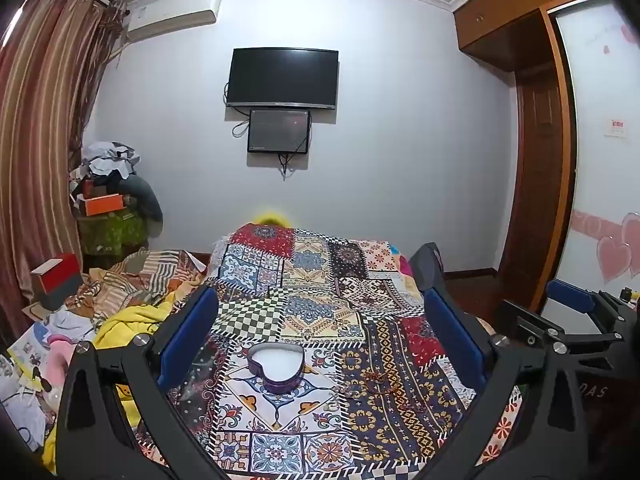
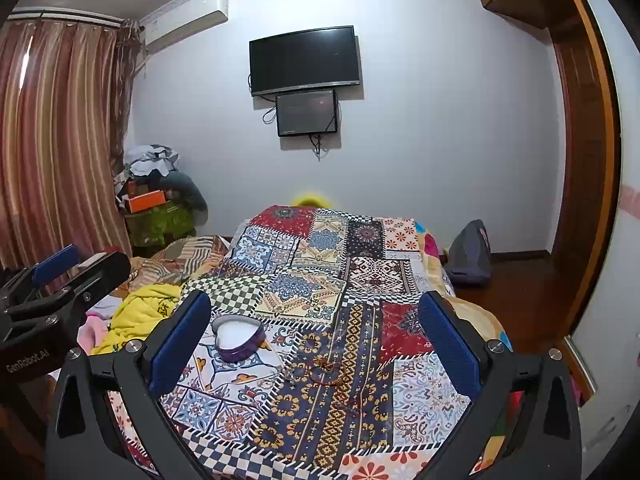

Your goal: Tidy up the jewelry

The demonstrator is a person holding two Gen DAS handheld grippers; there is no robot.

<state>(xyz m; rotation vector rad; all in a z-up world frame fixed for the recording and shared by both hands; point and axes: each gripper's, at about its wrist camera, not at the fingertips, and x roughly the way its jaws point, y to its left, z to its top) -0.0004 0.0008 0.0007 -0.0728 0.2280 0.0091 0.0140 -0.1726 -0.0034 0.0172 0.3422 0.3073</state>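
From your left wrist view, your left gripper (image 1: pixel 320 336) is spread wide, blue pads (image 1: pixel 188 332) far apart, with nothing between them. It hangs above the patchwork cloth (image 1: pixel 320 280) that covers the bed. The heart-shaped box (image 1: pixel 276 366) sits open on the cloth at about 7 o'clock from the gripper's midpoint, purple wall and white inside, closer to the left pad than the right. At about 4 o'clock from the box, well apart from it, a small tangle of reddish beaded jewelry (image 1: pixel 378 380) lies on the dark blue patterned strip; its exact pieces are too small to tell. Your right gripper (image 1: pixel 568 320) shows at 3 o'clock, off the bed's edge. A dark television (image 1: pixel 282 78) hangs on the far wall at 12 o'clock.

From your right wrist view, your right gripper (image 2: pixel 316 340) is likewise wide open and empty, above the same patchwork cloth (image 2: pixel 320 264). The heart-shaped box (image 2: pixel 238 338) lies at 9 o'clock from its midpoint, just beside the left blue pad (image 2: pixel 180 344). The reddish jewelry (image 2: pixel 328 368) lies at about 5 o'clock, between the pads, apart from the box. Your left gripper (image 2: pixel 56 276) shows at 9 o'clock near the frame edge; this view alone does not show how far it is open.
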